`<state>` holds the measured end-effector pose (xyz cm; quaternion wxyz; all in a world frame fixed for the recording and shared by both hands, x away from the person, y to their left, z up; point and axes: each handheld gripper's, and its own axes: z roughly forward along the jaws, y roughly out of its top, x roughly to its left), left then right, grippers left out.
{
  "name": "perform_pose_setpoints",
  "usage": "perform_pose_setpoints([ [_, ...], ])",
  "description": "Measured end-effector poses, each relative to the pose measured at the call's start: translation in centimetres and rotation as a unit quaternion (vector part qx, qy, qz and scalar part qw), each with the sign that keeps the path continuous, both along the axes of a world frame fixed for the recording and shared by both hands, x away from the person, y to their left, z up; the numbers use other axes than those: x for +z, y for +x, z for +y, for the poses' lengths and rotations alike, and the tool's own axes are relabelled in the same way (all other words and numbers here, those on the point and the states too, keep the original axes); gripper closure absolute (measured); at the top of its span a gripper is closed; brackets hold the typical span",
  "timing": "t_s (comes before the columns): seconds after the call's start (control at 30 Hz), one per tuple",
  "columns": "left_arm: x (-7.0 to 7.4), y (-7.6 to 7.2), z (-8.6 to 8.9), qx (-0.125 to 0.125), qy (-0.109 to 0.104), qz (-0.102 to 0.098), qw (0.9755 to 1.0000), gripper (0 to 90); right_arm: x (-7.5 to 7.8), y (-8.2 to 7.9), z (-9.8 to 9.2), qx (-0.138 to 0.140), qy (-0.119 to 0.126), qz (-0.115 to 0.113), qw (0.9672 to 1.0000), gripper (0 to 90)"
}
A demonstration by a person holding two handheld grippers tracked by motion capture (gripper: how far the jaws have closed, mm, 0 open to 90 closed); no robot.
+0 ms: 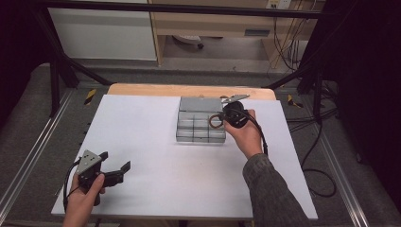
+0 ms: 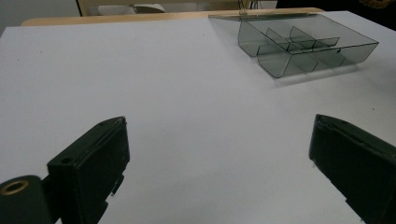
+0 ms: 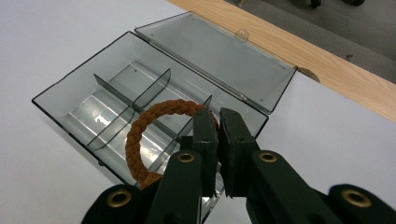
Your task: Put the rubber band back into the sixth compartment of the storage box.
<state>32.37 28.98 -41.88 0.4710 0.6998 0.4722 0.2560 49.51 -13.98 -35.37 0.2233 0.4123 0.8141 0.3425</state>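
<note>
Table [image 1: 142,142] first, then the clear divided organizer box [image 3: 84,100] lying lid-open just below the right gripper [image 3: 218,122], whose jaws pinch a brown braided ring [image 3: 140,122] over a compartment, seemingly to drop it in; left gripper [image 2: 219,140] idles, jaws apart.

The white sheet covering the table [image 1: 156,156] lies bare across its left and near parts, wide room for a hand to pass. On the far right stands the smoky clear plastic compartment box [image 1: 201,125], its thin dividers [image 3: 140,98] splitting the inside into small cells. Its open lid [image 3: 219,56] lies flat behind, taking up the far strip toward the wooden table edge [image 1: 189,90].
</note>
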Motion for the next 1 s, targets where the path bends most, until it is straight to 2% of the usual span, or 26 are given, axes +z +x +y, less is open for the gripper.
perform_pose_setpoints([
  [0.47,0.0,0.0,-0.1,-0.002,0.003,0.002,1.0000,4.9,-1.3,0.3,0.3,-0.003,-0.018,0.011,0.9998,85.6],
  [1.0,0.0,0.0,-0.1,-0.003,0.005,0.001,1.0000,4.9,-2.6,0.5,1.1,0.002,-0.066,0.020,0.9976,85.5],
])
